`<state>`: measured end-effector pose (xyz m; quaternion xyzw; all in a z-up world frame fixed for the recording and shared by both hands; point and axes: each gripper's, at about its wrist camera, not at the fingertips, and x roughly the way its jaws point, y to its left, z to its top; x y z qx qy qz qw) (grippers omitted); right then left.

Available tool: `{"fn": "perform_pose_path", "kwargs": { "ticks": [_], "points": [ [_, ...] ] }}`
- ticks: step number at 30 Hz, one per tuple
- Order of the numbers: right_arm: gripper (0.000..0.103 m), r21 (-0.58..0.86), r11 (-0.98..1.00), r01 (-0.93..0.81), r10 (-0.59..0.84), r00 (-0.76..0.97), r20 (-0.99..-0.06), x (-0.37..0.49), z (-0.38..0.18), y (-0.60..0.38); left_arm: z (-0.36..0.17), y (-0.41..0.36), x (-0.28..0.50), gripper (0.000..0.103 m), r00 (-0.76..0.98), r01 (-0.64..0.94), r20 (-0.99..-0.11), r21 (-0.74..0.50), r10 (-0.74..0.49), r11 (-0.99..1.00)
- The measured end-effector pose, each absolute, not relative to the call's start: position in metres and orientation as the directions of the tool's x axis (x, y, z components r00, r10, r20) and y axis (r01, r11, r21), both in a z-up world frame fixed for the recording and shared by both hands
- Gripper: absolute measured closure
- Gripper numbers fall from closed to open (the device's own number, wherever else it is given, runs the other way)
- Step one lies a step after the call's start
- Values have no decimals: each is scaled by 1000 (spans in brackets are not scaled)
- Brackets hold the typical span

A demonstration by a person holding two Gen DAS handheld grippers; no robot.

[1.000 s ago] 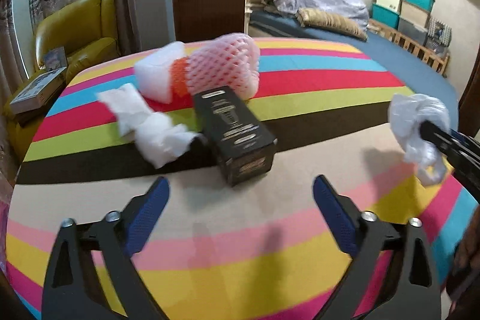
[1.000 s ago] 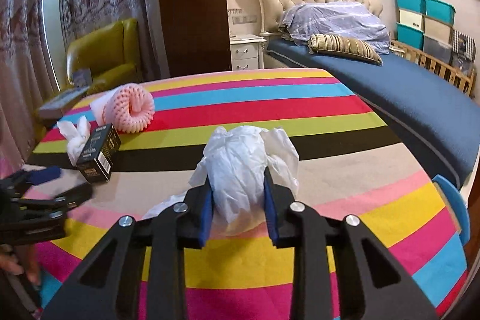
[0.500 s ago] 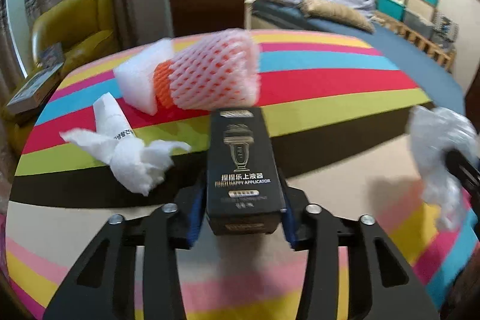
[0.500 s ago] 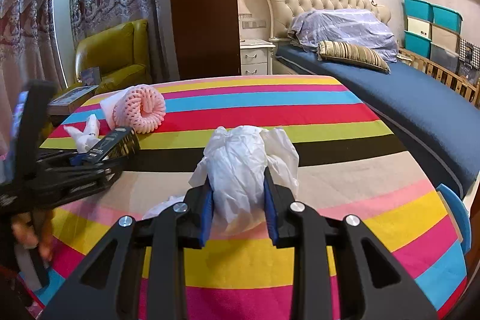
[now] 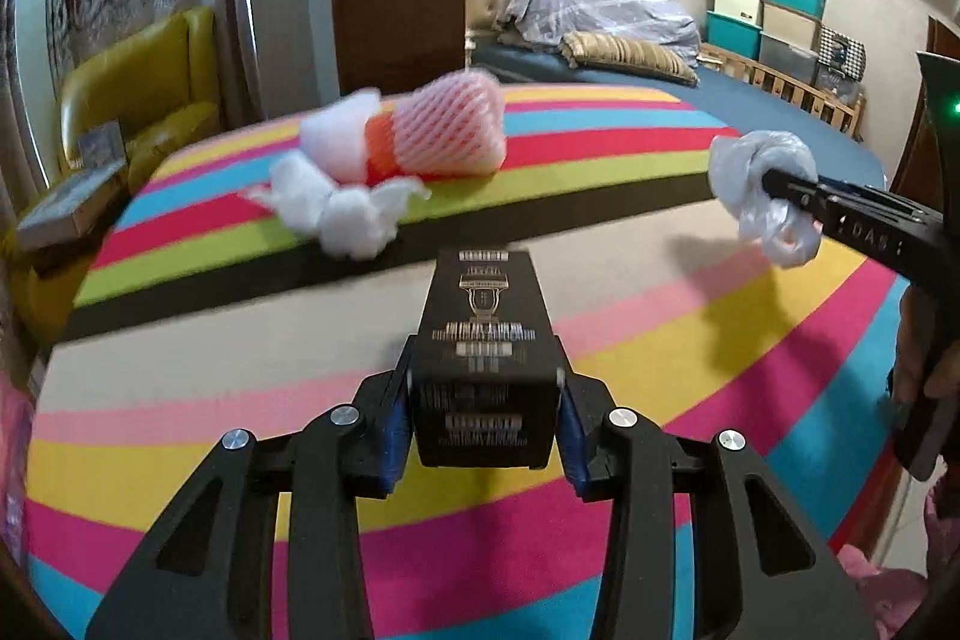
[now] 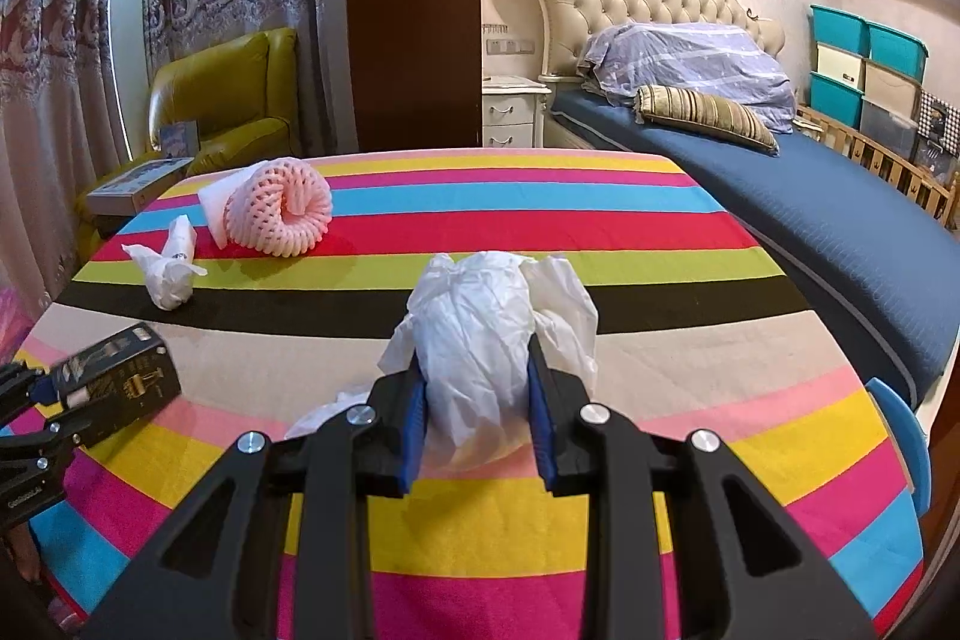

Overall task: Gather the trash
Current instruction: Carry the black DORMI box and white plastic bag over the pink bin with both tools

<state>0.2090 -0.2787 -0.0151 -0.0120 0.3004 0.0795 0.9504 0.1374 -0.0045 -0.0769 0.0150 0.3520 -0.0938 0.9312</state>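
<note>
My left gripper (image 5: 483,430) is shut on a black carton (image 5: 486,340) and holds it above the striped tablecloth (image 5: 180,400); it also shows at the left edge of the right wrist view (image 6: 114,388). My right gripper (image 6: 477,400) is shut on a crumpled white plastic bag (image 6: 480,340), seen at the right of the left wrist view (image 5: 759,184). On the table's far left lie a pink foam net roll (image 6: 282,208) and a twisted white tissue (image 6: 168,268).
A yellow armchair (image 6: 228,100) with a flat box (image 6: 141,178) stands behind the table at left. A blue bed (image 6: 810,196) runs along the right. Teal storage bins (image 6: 864,64) are stacked at the far right.
My left gripper closed on the black carton, lifted it off the table and drew it back toward the near edge. My right gripper kept hold of the white bag.
</note>
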Motion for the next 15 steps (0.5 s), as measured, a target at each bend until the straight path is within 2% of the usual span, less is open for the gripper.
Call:
{"fn": "perform_pose_path", "kwargs": {
  "ticks": [3,9,10,12,15],
  "points": [
    [75,25,987,-156,142,802,-581,211,-15,-278,-80,2,141,63,712,182,-676,-85,-191,980],
    [75,19,986,-167,146,798,-585,213,-16,-276,-84,-3,156,57,703,175,-691,-59,-166,983],
    [75,18,985,-169,148,798,-584,213,-16,-276,-85,-4,156,57,700,171,-695,-60,-164,983],
    [75,20,984,-179,157,798,-582,212,-16,-275,-84,-3,153,64,713,166,-683,-55,-158,985],
    [75,51,976,-214,204,792,-575,206,-16,-272,-79,-1,146,65,737,157,-659,-47,-149,986]
  ]
}}
